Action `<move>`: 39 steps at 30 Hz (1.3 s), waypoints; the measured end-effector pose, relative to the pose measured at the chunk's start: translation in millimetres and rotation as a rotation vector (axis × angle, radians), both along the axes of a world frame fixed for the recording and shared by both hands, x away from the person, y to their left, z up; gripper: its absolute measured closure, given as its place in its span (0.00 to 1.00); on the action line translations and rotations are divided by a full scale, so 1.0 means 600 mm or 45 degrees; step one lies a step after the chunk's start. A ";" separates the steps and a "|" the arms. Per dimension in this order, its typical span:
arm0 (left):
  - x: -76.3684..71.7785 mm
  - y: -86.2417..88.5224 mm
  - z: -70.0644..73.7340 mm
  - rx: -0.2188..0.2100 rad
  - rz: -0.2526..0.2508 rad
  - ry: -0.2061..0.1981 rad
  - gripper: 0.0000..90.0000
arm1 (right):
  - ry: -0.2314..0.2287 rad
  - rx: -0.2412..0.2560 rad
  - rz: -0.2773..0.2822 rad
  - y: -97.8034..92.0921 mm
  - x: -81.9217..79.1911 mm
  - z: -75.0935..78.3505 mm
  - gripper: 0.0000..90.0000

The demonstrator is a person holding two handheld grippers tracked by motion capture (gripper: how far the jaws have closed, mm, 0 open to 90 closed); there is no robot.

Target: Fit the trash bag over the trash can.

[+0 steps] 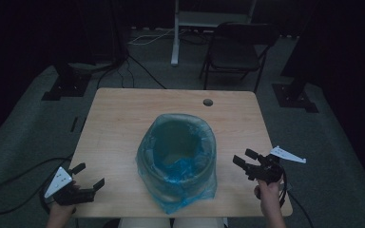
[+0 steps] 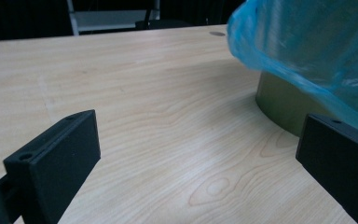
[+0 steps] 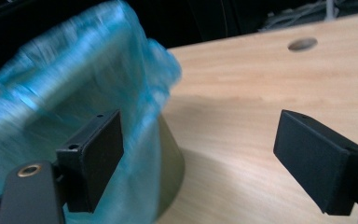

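A round olive bin (image 1: pixel 178 164) lined with a thin blue plastic bag (image 1: pixel 179 142) stands in the middle of the wooden table (image 1: pixel 119 118). The bag drapes loosely over the rim and down the sides. My left gripper (image 1: pixel 89 176) rests open at the table's near left corner, well clear of the bin. My right gripper (image 1: pixel 245 158) is open just right of the bin. In the left gripper view the bin's olive wall (image 2: pixel 279 105) and bag (image 2: pixel 307 46) sit to the right of the jaws. In the right gripper view the bag (image 3: pixel 70 93) hangs behind the left jaw.
A cable hole (image 1: pixel 208 102) lies near the table's far edge. A folding chair (image 1: pixel 240 47) and a white stand (image 1: pixel 176 33) are behind the table. Cables trail over the dark floor at left.
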State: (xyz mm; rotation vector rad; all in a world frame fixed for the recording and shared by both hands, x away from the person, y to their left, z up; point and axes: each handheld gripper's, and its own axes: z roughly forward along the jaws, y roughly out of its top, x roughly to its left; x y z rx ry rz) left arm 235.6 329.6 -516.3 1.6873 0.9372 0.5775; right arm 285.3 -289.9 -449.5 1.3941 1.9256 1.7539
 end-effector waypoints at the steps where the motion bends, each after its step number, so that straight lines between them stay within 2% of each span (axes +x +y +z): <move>1: 0.001 -0.001 -0.002 0.001 0.002 0.005 0.00 | -0.014 -0.006 -0.003 0.003 0.001 0.008 0.17; 6: 0.006 -0.001 -0.013 -0.014 0.000 0.033 0.00 | -0.070 0.015 0.045 0.027 0.017 0.046 0.17; 7: 0.006 -0.001 -0.014 -0.003 0.011 0.045 0.00 | -0.081 0.022 0.058 0.034 0.021 0.053 0.17; 9: 0.006 0.000 -0.015 -0.016 0.015 0.043 0.00 | -0.113 0.030 0.070 0.049 0.029 0.068 0.17; 12: 0.006 0.001 -0.018 -0.024 0.021 0.054 0.00 | -0.155 0.015 0.089 0.074 0.043 0.085 0.17; 14: 0.008 0.001 -0.023 -0.012 0.030 0.064 0.00 | -0.167 -0.010 0.138 0.092 0.057 0.096 0.17; 17: 0.011 0.002 -0.026 -0.021 0.029 0.081 0.00 | -0.168 -0.021 0.291 0.128 0.080 0.119 0.17; 19: 0.011 0.000 -0.026 -0.011 0.030 0.077 0.00 | -0.158 0.003 0.434 0.157 0.093 0.134 0.17; 21: 0.011 -0.002 -0.026 -0.006 0.028 0.073 0.00 | -0.131 -0.013 0.569 0.195 0.104 0.151 0.17; 22: 0.011 -0.003 -0.026 -0.003 0.028 0.073 0.00 | -0.119 -0.029 0.663 0.222 0.109 0.163 0.17; 24: 0.012 -0.005 -0.026 0.008 0.028 0.074 0.00 | -0.126 -0.061 0.792 0.261 0.116 0.178 0.17; 26: 0.010 -0.007 -0.025 0.018 0.029 0.066 0.00 | -0.116 -0.122 0.908 0.304 0.126 0.189 0.17; 27: 0.010 -0.007 -0.025 0.021 0.025 0.065 0.00 | -0.120 -0.172 0.948 0.324 0.131 0.190 0.17; 28: 0.009 -0.008 -0.025 0.023 0.023 0.062 0.00 | -0.106 -0.240 0.986 0.344 0.135 0.189 0.17; 29: 0.009 -0.008 -0.025 0.024 0.022 0.061 0.00 | -0.069 -0.336 1.031 0.368 0.140 0.184 0.17; 30: 0.009 -0.008 -0.025 0.025 0.021 0.062 0.00 | -0.052 -0.395 1.045 0.382 0.142 0.178 0.17; 32: 0.009 -0.006 -0.024 0.023 0.019 0.060 0.00 | 0.055 -0.570 1.058 0.414 0.151 0.158 0.17; 33: 0.008 -0.005 -0.024 0.020 0.020 0.057 0.00 | 0.086 -0.634 1.031 0.428 0.156 0.144 0.17; 35: 0.007 -0.004 -0.023 0.013 0.026 0.050 0.00 | 0.172 -0.694 1.037 0.446 0.163 0.123 0.15; 39: 0.006 -0.001 -0.021 0.014 0.063 0.039 0.00 | 0.163 -0.829 0.994 0.465 0.163 0.101 0.15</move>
